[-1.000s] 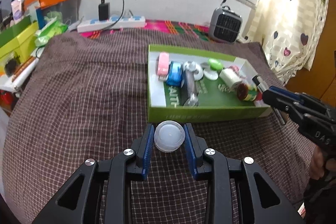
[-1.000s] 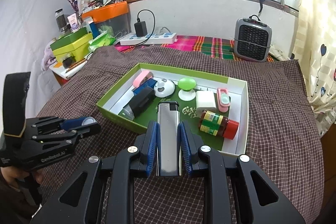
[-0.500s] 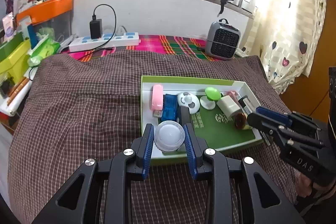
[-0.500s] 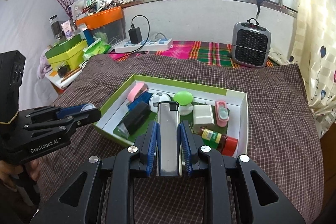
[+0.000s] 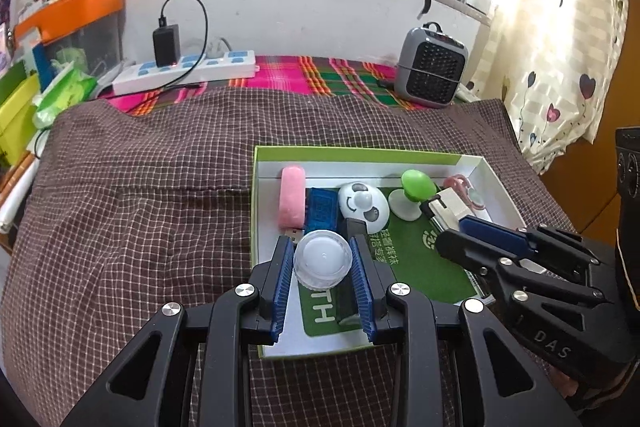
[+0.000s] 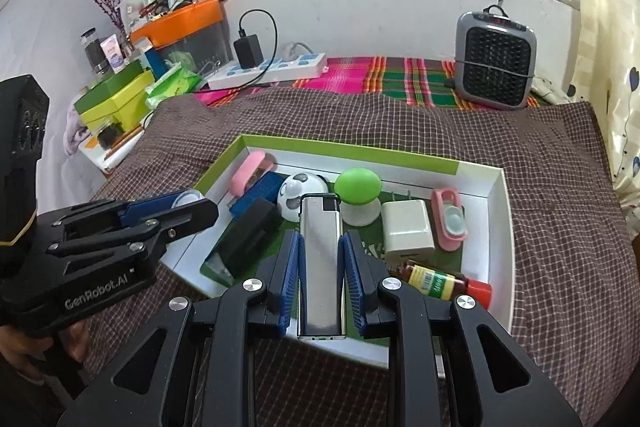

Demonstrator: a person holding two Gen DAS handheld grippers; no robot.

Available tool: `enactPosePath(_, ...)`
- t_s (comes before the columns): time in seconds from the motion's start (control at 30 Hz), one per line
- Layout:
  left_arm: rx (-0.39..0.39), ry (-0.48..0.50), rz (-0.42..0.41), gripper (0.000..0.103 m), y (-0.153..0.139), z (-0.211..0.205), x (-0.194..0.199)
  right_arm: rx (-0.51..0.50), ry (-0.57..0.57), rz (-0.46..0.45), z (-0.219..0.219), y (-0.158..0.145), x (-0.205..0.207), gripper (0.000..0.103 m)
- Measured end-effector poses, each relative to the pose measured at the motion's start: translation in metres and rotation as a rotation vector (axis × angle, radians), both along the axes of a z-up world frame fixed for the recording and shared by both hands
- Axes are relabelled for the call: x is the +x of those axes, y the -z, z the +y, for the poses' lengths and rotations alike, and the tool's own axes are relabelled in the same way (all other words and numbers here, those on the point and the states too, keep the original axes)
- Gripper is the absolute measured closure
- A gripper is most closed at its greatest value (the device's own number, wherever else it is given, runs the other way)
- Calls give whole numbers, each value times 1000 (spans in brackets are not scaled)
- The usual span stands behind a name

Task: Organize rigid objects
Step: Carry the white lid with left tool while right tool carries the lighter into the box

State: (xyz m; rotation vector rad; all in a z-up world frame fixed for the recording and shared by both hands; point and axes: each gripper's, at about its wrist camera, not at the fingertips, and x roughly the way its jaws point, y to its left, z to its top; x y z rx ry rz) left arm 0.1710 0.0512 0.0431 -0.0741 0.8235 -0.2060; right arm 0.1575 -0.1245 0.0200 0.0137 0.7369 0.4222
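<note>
My left gripper [image 5: 323, 259] is shut on a small round clear jar with a white lid [image 5: 322, 259] and holds it above the near left part of the green-rimmed box [image 5: 352, 151]. My right gripper [image 6: 321, 243] is shut on a silver lighter [image 6: 321, 263] above the box's front middle [image 6: 352, 151]. The box holds a pink case [image 5: 292, 198], a blue item [image 5: 321, 203], a panda-face ball [image 5: 363, 203], a green mushroom toy [image 6: 357, 187], a white charger [image 6: 406, 231], a pink holder [image 6: 449, 219], a small sauce bottle [image 6: 444, 282] and a black item [image 6: 248, 238]. Each gripper shows in the other's view.
The box lies on a brown checked cloth [image 5: 152, 195]. A grey heater [image 5: 431, 70] and a white power strip with a black charger [image 5: 188, 69] stand at the back. Coloured boxes and clutter [image 6: 116, 99] sit at the left. A curtain [image 5: 560, 47] hangs at the right.
Both grippers moved forward over the box, each still holding its object. The left gripper came from in front of the box's near wall to above its near left part.
</note>
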Motion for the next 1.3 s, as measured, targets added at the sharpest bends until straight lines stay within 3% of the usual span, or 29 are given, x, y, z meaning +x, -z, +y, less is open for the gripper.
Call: enactPosePath(1.3, -18, -4, 22, 75, 12, 0, 6, -53, -7, 58, 11, 30, 20, 79)
